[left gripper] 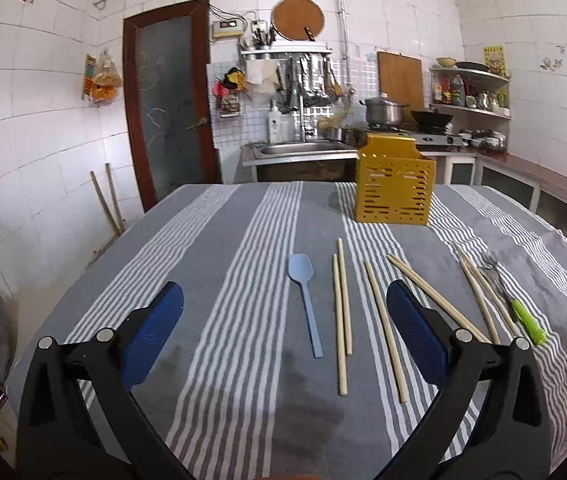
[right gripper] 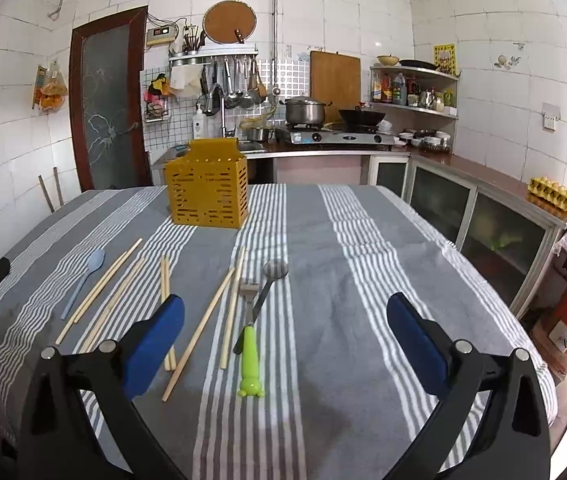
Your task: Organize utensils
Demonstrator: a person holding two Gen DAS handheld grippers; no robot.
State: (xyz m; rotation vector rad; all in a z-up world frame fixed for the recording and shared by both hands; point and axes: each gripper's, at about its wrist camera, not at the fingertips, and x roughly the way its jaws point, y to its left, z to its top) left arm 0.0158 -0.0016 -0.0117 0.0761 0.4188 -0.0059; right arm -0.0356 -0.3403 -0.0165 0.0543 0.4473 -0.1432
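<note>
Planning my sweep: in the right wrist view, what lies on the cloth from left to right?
Pale blue plastic spoon → loose wooden chopsticks → green-handled metal fork; the dark metal spoon crosses the fork, so its place is unclear. The slotted yellow plastic utensil holder stands farther back.

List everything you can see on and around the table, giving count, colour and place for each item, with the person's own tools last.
Utensil holder: one, yellow, slotted, far side of table.
Tablecloth: one, grey with white stripes, covering table.
Plastic spoon: one, pale blue, leftmost of the utensils.
Chopsticks: about eight, light wood, loose between the blue spoon and the fork.
Fork: one, metal with green handle, right of chopsticks.
Metal spoon: one, steel, crossing the fork.
Pot: one, steel, on stove behind.
Wok: one, black, on stove.
Left gripper: open, blue pads, above table.
Right gripper: open, blue pads, above table.
</note>
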